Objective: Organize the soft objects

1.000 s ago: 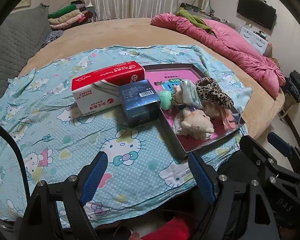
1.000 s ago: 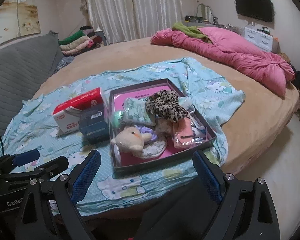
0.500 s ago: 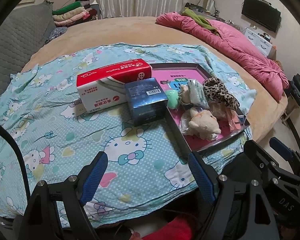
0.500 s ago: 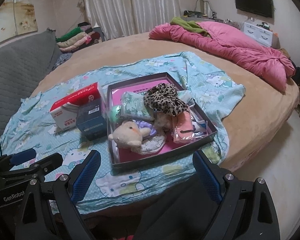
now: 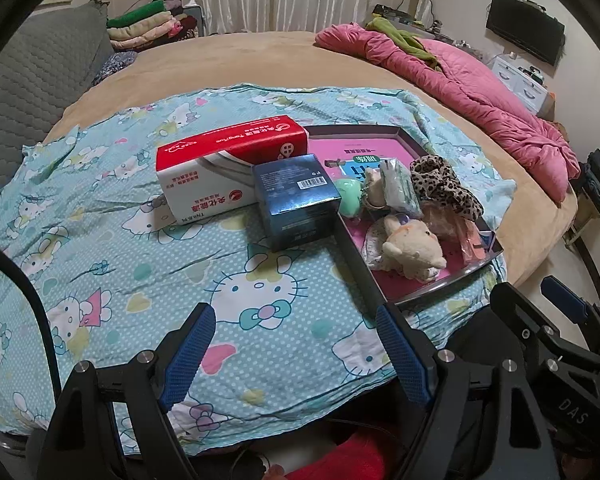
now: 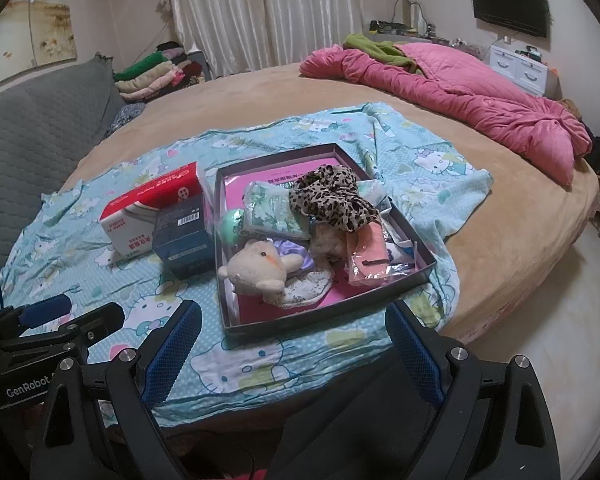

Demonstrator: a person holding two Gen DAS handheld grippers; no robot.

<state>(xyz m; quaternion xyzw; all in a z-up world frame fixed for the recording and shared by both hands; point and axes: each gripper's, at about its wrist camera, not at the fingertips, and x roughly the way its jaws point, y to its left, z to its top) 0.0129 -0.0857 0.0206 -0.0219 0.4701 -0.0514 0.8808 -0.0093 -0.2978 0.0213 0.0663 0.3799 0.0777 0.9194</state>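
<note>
Dim warm indoor light, sharp centre, fisheye-warped dark edges

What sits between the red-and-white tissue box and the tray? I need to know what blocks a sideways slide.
A dark blue carton stands between the tissue box and the tray's left wall, seen in both wrist views.

"GenRobot" in white on black left gripper body (image 6: 24,384); "DAS" on black right gripper body (image 5: 572,410); barcode on dark-blue glossy cardboard box (image 5: 300,200).
</note>
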